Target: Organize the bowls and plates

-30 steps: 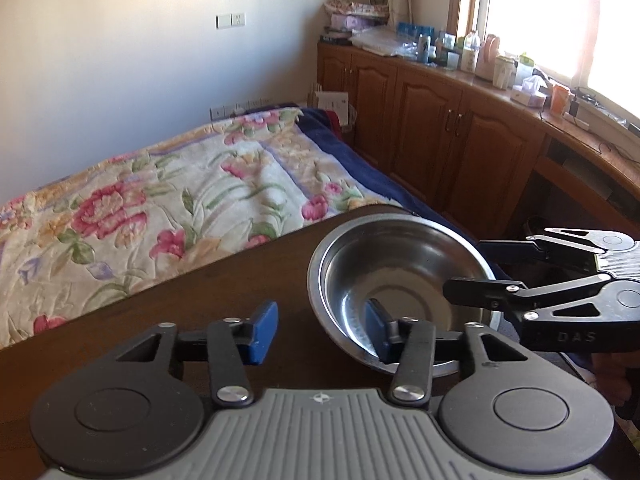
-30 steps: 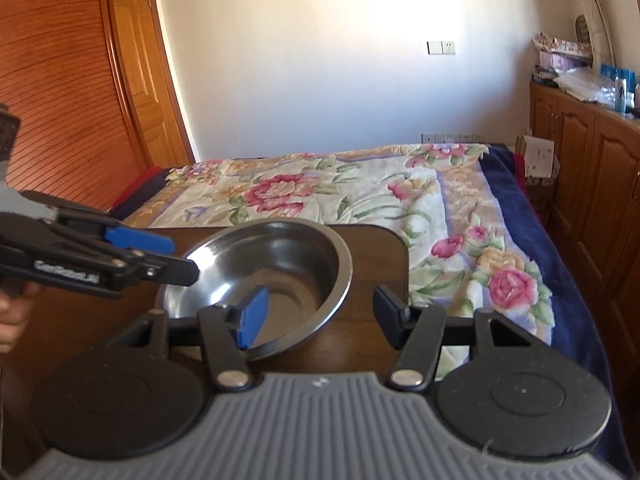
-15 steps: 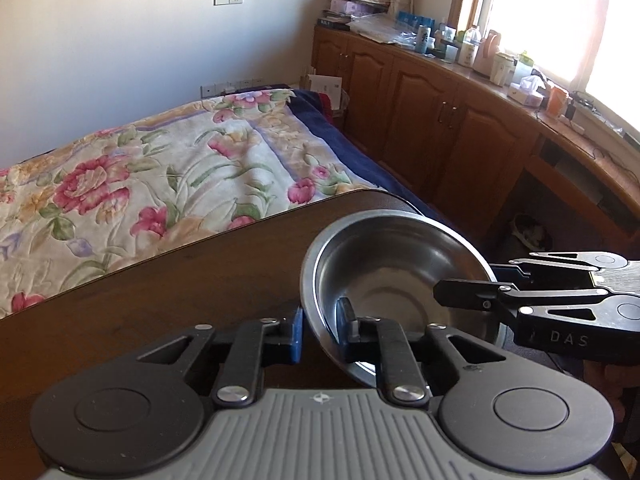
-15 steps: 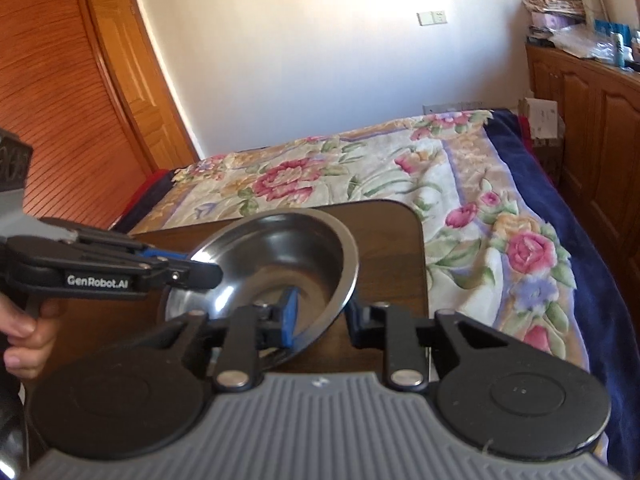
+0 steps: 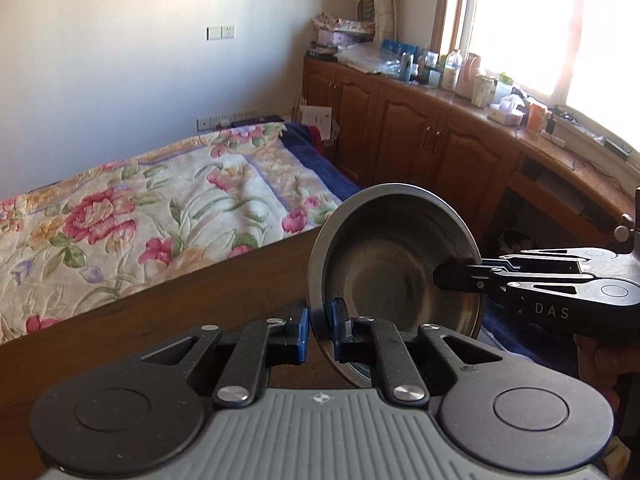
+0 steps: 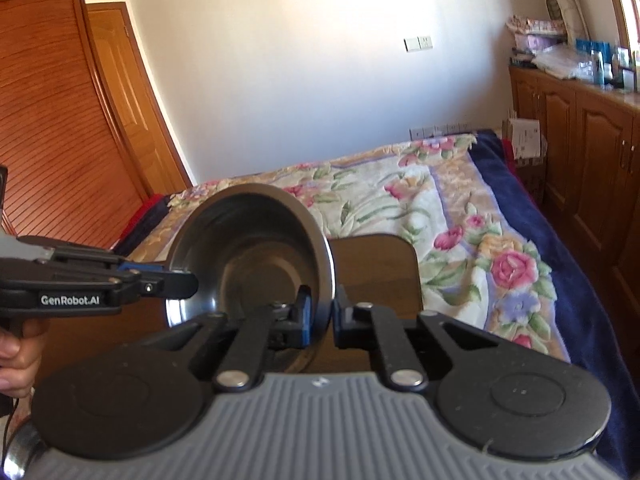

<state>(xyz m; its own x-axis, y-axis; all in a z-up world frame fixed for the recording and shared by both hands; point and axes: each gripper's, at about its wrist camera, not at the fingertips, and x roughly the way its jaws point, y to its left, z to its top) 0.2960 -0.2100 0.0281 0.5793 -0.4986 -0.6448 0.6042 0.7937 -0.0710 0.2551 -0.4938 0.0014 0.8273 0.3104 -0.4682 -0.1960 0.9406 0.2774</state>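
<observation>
I hold the steel bowl (image 5: 394,264) lifted above the worktop (image 5: 168,304), both my jaws clenched on its rim. Next I must carry it level to its place.

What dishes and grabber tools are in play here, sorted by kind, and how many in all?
Steel bowl: 1, tilted, pinched at its rim from both sides
Handheld grippers: 2, left gripper and right gripper
Plates: 0 in view
Total: 3

Floral bedspread (image 5: 132,216), wooden cabinets (image 5: 420,140), door (image 6: 132,92).
</observation>
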